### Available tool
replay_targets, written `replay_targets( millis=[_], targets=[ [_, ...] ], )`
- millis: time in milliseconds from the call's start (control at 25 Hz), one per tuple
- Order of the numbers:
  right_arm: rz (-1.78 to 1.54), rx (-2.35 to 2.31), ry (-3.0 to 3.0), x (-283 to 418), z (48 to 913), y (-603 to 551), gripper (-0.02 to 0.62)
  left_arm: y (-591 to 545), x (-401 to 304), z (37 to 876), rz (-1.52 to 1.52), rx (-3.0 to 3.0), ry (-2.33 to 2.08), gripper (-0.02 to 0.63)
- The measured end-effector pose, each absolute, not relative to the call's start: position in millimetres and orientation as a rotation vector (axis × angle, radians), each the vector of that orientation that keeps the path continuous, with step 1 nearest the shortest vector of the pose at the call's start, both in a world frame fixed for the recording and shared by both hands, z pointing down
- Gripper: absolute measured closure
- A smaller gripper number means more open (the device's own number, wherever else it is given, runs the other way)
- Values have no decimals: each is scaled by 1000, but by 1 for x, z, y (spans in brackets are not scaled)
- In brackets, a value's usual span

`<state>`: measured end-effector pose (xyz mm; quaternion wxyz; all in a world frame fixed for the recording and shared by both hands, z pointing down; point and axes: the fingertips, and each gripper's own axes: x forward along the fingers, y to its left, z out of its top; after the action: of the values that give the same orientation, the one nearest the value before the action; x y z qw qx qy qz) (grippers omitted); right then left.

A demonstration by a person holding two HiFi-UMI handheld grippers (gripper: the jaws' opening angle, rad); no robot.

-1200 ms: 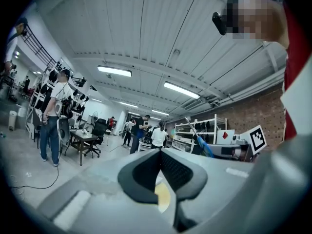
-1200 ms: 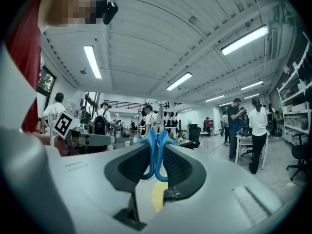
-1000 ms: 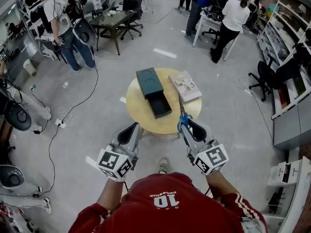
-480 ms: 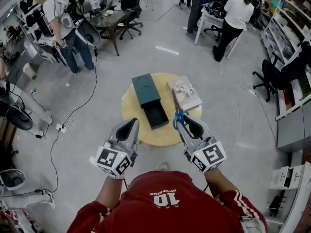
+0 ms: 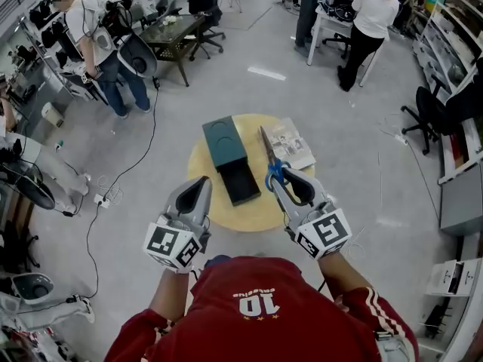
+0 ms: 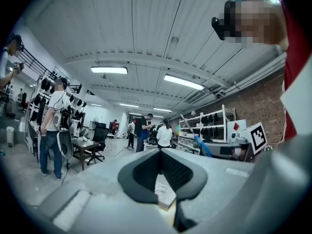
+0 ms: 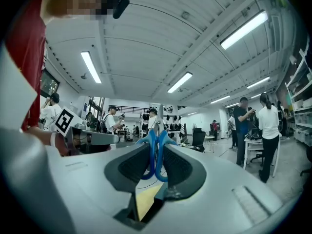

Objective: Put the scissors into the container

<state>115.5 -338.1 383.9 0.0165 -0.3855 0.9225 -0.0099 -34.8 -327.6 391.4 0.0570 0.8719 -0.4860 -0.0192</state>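
**Scissors in grip, not yet in container**

Right gripper [image 5: 285, 187] is clamped on the scissors [image 5: 273, 168] at the blue handles, held above the table [image 5: 253, 213]. The container [image 5: 229, 153] sits just left with its drawer open. Left gripper [image 5: 201, 183] is closed and empty. Still to do: the drop-in.

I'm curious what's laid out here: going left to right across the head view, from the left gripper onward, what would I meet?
left gripper → dark container → blue-handled scissors → booklet
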Motion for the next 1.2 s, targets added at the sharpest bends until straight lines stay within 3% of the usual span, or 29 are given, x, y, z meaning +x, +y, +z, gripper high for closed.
replay_targets(
  millis=[560,1200],
  targets=[
    [-105,-1223,2921,115,408,-344,503,-330,-26,398,-34,2636,-1475,605],
    [-378,-1242,3122,85,527,-376,503,-357,-47,440,-11,2556,-1539,606]
  ],
)
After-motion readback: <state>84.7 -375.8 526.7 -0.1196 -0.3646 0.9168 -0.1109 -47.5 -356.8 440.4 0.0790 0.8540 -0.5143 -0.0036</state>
